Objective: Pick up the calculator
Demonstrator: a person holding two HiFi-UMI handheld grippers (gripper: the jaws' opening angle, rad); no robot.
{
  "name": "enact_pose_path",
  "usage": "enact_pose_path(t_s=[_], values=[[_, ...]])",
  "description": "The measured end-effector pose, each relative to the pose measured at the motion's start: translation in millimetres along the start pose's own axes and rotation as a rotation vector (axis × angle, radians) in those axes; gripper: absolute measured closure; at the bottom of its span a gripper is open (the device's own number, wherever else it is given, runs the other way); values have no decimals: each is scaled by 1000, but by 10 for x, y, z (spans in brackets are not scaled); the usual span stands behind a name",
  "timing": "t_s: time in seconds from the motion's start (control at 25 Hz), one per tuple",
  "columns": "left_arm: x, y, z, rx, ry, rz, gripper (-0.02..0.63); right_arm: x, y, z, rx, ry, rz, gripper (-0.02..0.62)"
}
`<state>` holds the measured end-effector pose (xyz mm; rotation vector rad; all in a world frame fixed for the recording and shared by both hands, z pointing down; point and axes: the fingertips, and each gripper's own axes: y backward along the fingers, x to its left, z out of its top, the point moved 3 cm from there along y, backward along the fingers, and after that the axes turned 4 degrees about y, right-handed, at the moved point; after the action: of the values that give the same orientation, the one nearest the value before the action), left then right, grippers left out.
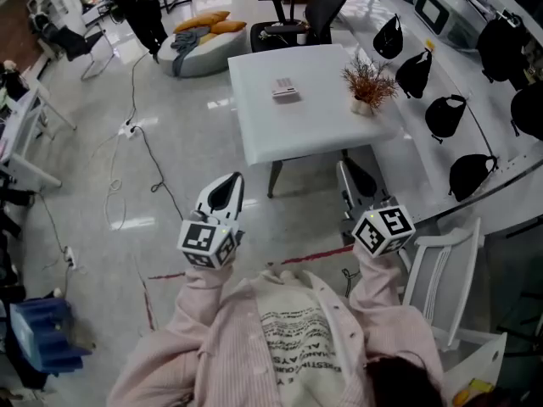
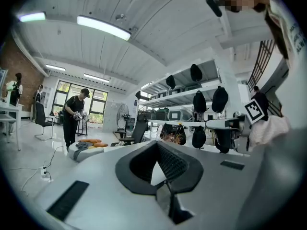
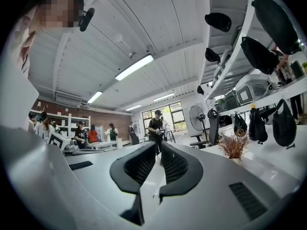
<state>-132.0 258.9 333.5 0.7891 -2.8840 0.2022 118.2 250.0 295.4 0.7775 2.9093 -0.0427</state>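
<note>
Calculator (image 1: 285,89) lies upper centre on the white table (image 1: 322,130), well apart from my left tongs (image 1: 224,190) and right tongs (image 1: 355,179), both closed on nothing. I'd step closer, open one pair, and come in low across its narrow sides.

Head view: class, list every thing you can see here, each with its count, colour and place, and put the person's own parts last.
table: one, white, centre
calculator: one, light grey, on the table's middle
potted plant: one, reddish-brown, table's right edge
bags: at least four, black, hanging at right
office chair: one, black, behind the table
floor cushion: one, grey, upper left
box: one, blue, lower left
chair: one, white, lower right
left hand-held gripper: one, white, jaws together, empty, bottom left
right hand-held gripper: one, white, jaws together, empty, bottom right
</note>
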Motion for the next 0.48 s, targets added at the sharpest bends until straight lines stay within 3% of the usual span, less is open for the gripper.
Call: enact_pose_path(t_s=[0.08,0.2,0.48], values=[[-21,9,-13,0,2,2,604,-7,13,-24,9,-7,2,581],[-45,25,-31,1,5,6,604,-8,19,-63,26,-19,9,494],[-160,11,-90,3,-2,3,604,-69,73,-141,44,-44,21,440]])
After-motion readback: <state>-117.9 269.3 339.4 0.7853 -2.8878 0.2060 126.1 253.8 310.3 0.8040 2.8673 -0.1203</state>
